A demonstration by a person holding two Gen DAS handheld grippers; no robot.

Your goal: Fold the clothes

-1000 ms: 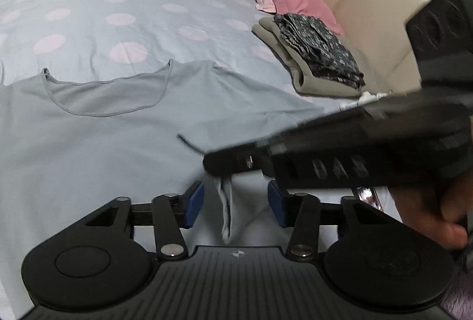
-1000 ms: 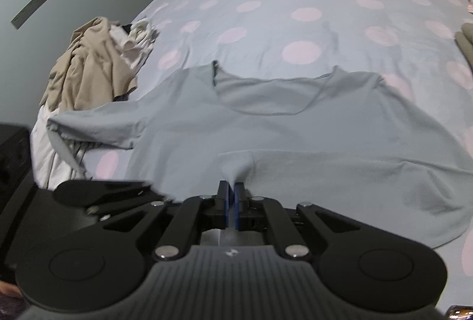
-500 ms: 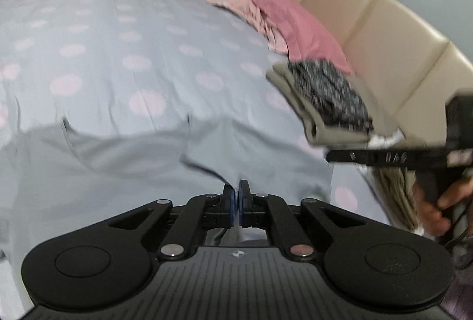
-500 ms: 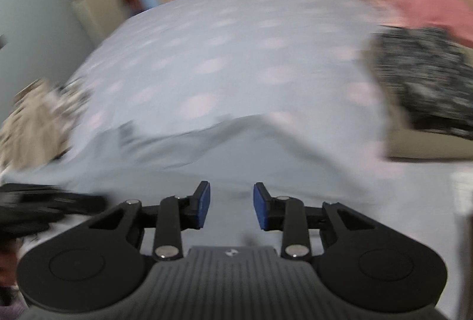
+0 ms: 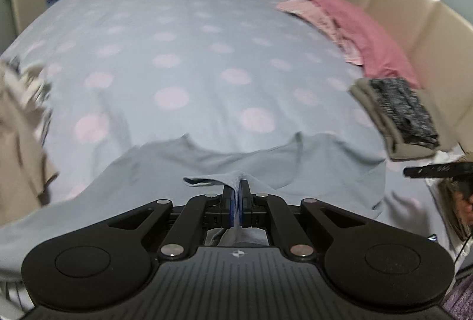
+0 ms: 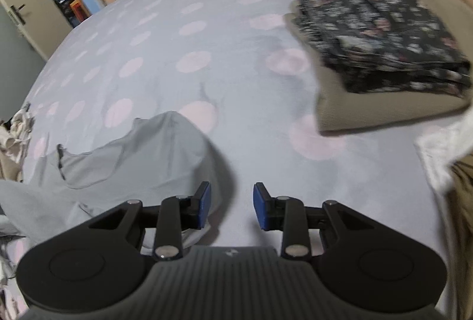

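On a bed with a pale blue, pink-dotted cover (image 5: pixel 183 60), our left gripper (image 5: pixel 236 203) pinches a fold of the light grey T-shirt (image 5: pixel 147 172) spread near the front edge. Our right gripper (image 6: pixel 232 203) hangs open, empty, beside the shirt's right edge.

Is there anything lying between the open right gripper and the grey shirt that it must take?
Nothing visible. The right gripper is open above bare bedsheet, and the grey shirt lies just beside its left finger. The folded stack sits off to the right, clear of it.
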